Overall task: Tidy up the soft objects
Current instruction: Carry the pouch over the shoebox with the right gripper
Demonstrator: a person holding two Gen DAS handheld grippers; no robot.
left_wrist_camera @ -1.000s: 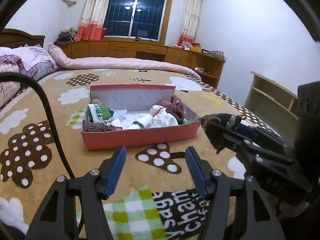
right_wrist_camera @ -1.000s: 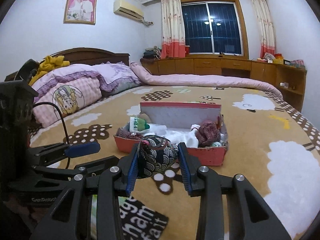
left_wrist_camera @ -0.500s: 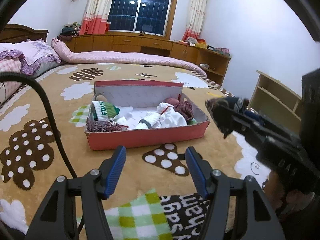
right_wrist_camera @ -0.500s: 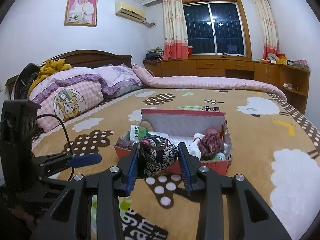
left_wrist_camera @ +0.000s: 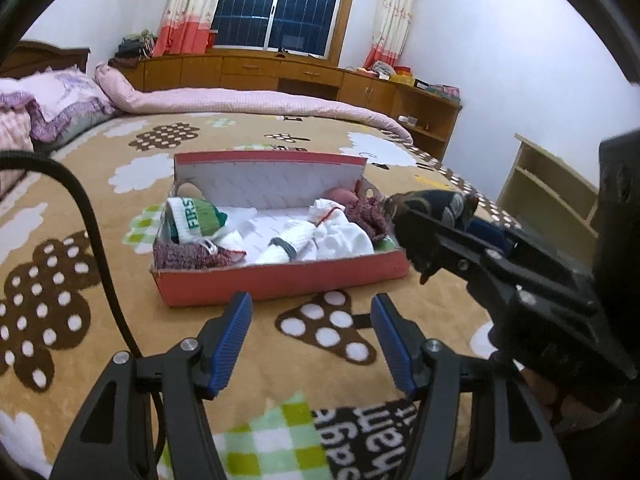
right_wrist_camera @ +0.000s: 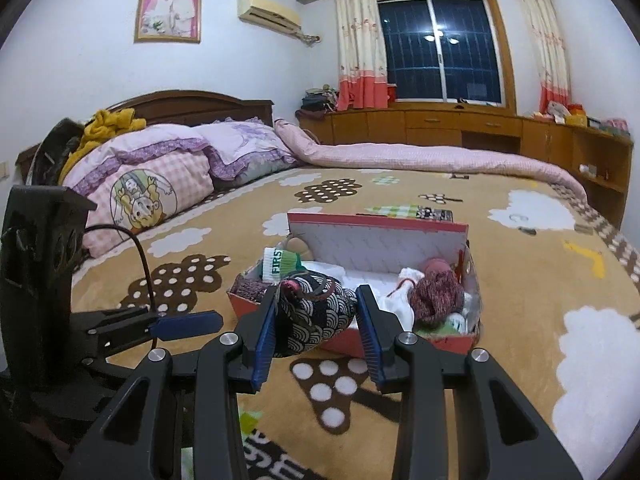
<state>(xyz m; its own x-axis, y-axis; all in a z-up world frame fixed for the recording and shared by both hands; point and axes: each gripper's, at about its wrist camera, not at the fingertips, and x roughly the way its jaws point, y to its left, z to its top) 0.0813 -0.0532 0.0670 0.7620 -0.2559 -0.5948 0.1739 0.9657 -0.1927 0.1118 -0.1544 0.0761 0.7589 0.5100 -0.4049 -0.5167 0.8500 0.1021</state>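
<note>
A red cardboard box (left_wrist_camera: 280,280) (right_wrist_camera: 400,340) lies on the bed with its lid standing up behind. Inside are a green-and-white sock roll (left_wrist_camera: 196,220) (right_wrist_camera: 280,262), white socks (left_wrist_camera: 340,236) and a maroon knitted bundle (right_wrist_camera: 436,296) (left_wrist_camera: 366,216). My right gripper (right_wrist_camera: 318,326) is shut on a dark pouch with a white wave pattern (right_wrist_camera: 316,312) (left_wrist_camera: 436,204), held just before the box's near wall. My left gripper (left_wrist_camera: 312,340) stands open and empty above the blanket, short of the box.
The bed carries a tan blanket (left_wrist_camera: 120,320) with brown and white shapes. Pillows (right_wrist_camera: 152,176) lie at the headboard, a rolled pink quilt (right_wrist_camera: 440,160) along the far side. A wooden cabinet (right_wrist_camera: 460,128) runs under the window. A black cable (left_wrist_camera: 92,232) crosses at left.
Both grippers have drifted toward the box, which looks larger now. The pouch stays clamped in the right gripper; the left jaws keep the same gap.
</note>
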